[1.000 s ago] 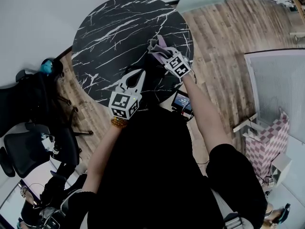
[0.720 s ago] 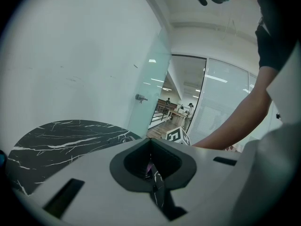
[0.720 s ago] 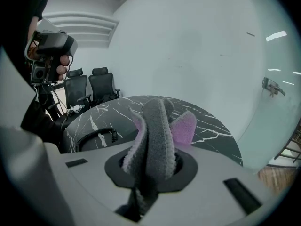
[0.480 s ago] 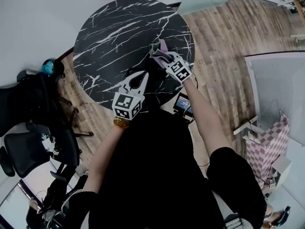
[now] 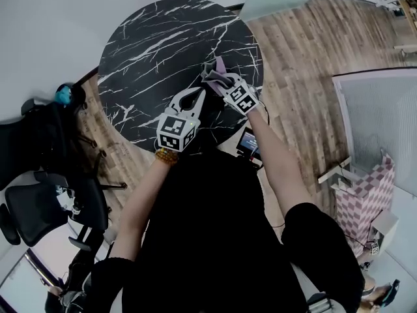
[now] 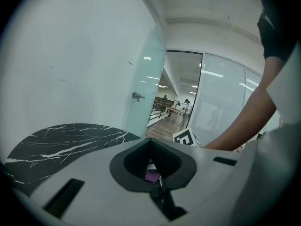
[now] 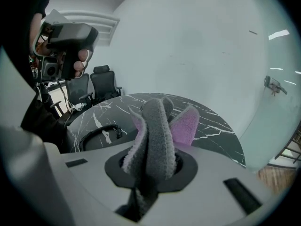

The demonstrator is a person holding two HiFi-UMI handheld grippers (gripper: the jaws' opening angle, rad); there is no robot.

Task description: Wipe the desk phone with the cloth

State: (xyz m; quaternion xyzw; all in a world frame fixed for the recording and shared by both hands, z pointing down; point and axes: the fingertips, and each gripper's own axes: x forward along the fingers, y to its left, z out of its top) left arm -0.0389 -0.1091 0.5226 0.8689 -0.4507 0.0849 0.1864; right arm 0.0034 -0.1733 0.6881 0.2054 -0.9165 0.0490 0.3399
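Observation:
A grey and purple cloth [image 5: 216, 72] [image 7: 155, 126] sticks up out of my right gripper [image 5: 225, 83] [image 7: 151, 161], which is shut on it over the near right part of the round black marble table [image 5: 156, 44]. The desk phone shows only as a dark body [image 7: 91, 144] with a coiled cord [image 7: 101, 132] on the table in the right gripper view; in the head view it is lost against the dark top. My left gripper [image 5: 197, 95] [image 6: 150, 142] is shut on nothing, just left of the cloth and raised above the table.
Black office chairs [image 5: 39, 204] stand left of the table. A small screen device [image 5: 251, 142] lies on the wood floor by the table's near edge. A pink checkered box [image 5: 368, 194] and a glass partition [image 5: 384, 122] are at the right.
My left gripper has risen and moved forward and right, closing in on the cloth. The right gripper still holds the cloth in about the same place.

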